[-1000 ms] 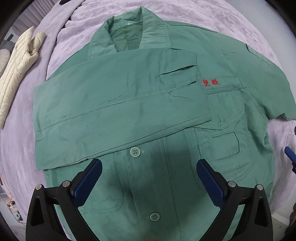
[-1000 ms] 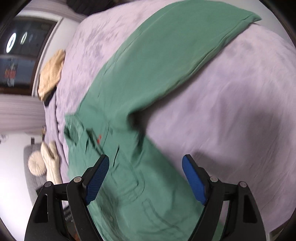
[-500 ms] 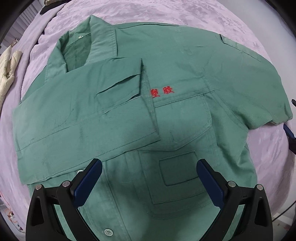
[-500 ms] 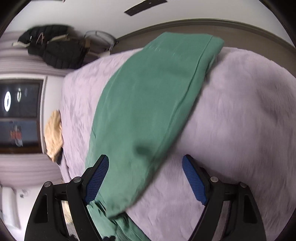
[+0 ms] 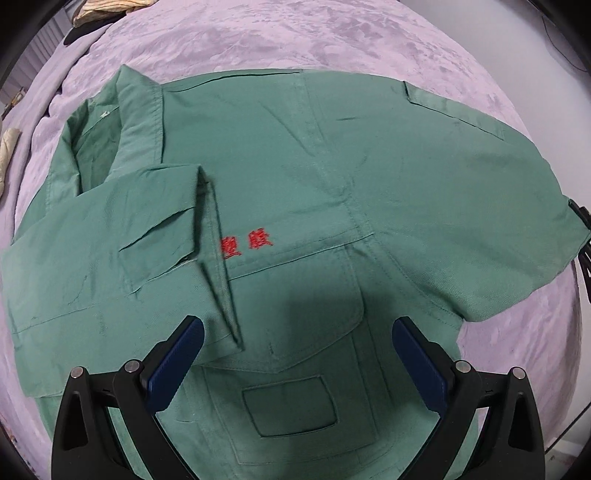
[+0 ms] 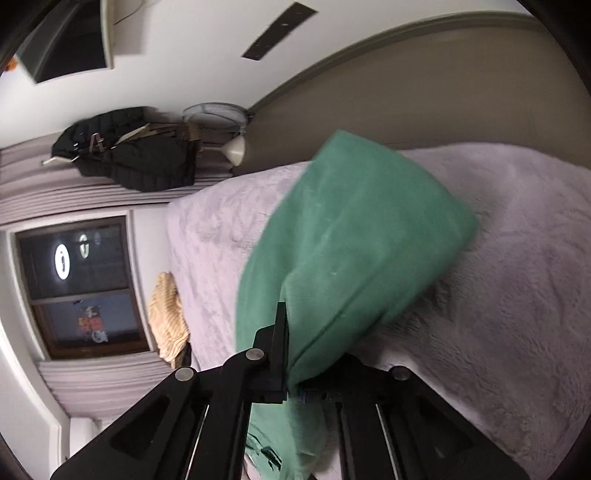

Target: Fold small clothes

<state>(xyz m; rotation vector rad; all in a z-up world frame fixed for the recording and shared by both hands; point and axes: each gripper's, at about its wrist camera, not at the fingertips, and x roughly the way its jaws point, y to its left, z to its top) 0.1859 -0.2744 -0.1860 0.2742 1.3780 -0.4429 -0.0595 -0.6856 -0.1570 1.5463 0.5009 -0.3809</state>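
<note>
Green shirt (image 5: pixel 332 177) spread front-up on a lilac bedspread (image 5: pixel 295 37), collar (image 5: pixel 122 110) toward upper left in the left wrist view. One sleeve (image 5: pixel 110 258) folded across the chest, cuff edge ending just beside red embroidered characters (image 5: pixel 246 244). Chest pocket (image 5: pixel 295 406) with flap below the characters. Other sleeve (image 5: pixel 498 206) extended toward the right edge of that view, reaching a dark gripper part at the frame border.

Left gripper (image 5: pixel 295 369) poised above the lower chest, pointing steeply down, blue pads (image 5: pixel 175 363) wide apart, nothing between them; shadow cast on the cloth beneath. No contact with the fabric discernible.

Right gripper (image 6: pixel 291 384) pinched on the edge of the extended sleeve (image 6: pixel 351 258), jaws just closed and now nearly meeting, green cloth caught between them. Sleeve seen running away from the jaws across the bedspread (image 6: pixel 498 295), slightly blurred, its far end near a grey-brown headboard (image 6: pixel 443 92).

Background, right wrist view: dark window (image 6: pixel 77 288) with reflected lights, pale curtains (image 6: pixel 74 192), dark jackets (image 6: pixel 129 151) hanging, a white lamp (image 6: pixel 232 147). A yellowish striped garment (image 6: pixel 166 317) lying on the bedspread well apart from the shirt; the same item (image 5: pixel 107 7) at the top edge of the left wrist view. A cream quilted piece (image 5: pixel 7 147) at the left border.
</note>
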